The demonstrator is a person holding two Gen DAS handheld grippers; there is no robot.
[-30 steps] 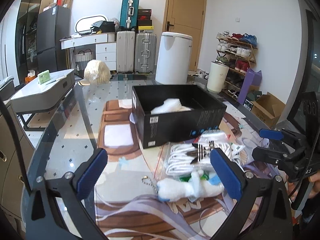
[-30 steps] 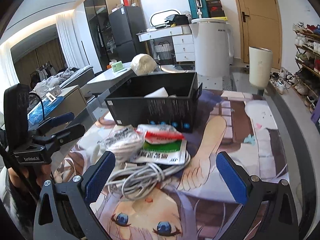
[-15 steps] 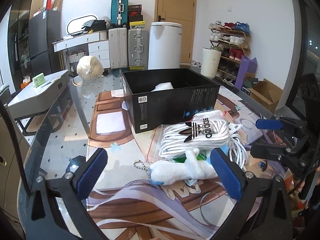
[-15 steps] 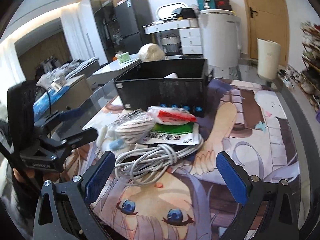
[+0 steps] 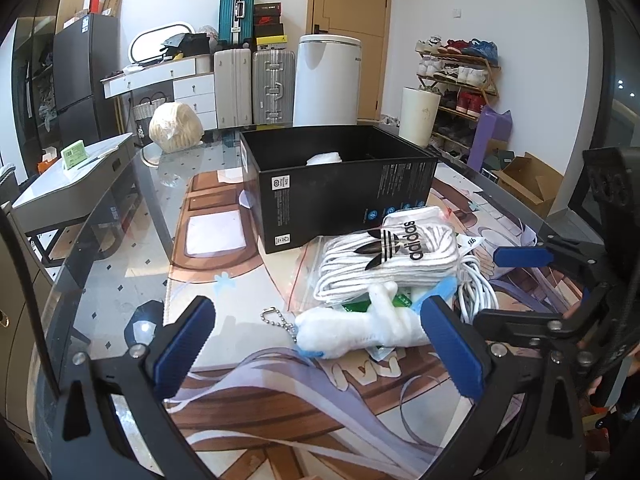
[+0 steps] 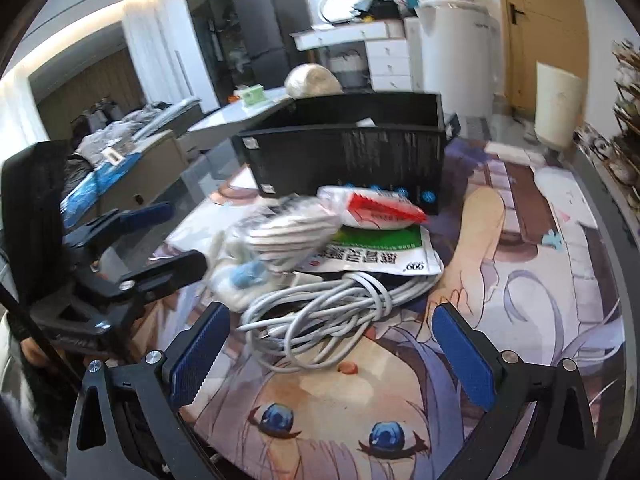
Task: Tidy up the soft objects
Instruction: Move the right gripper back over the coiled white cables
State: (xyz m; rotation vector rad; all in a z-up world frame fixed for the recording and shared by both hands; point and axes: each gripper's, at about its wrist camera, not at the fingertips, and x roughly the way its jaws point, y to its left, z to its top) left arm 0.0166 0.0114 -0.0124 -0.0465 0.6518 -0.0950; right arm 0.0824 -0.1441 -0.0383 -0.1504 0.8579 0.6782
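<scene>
A white plush toy (image 5: 360, 330) with a ball chain lies on the printed mat, between the fingers of my open left gripper (image 5: 316, 344). Behind it lies a bagged pack of white adidas socks (image 5: 390, 258), also in the right wrist view (image 6: 292, 232). A white cable bundle (image 6: 320, 316) lies just ahead of my open right gripper (image 6: 330, 350). A green and white packet (image 6: 380, 256) and a red and white packet (image 6: 372, 210) lie beside it. A black box (image 5: 336, 184) behind the pile holds a white soft item (image 5: 324, 158).
The glass table edge (image 5: 100, 248) runs along the left. A cream bundle (image 5: 176, 128) sits at the table's far end. The right gripper shows in the left wrist view (image 5: 532, 280). Suitcases, a white bin and a shoe rack stand behind.
Both grippers have moved closer to the pile. The left gripper has come lower and nearer the plush toy. The right gripper has closed in on the cable bundle. Nothing has been taken hold of.
</scene>
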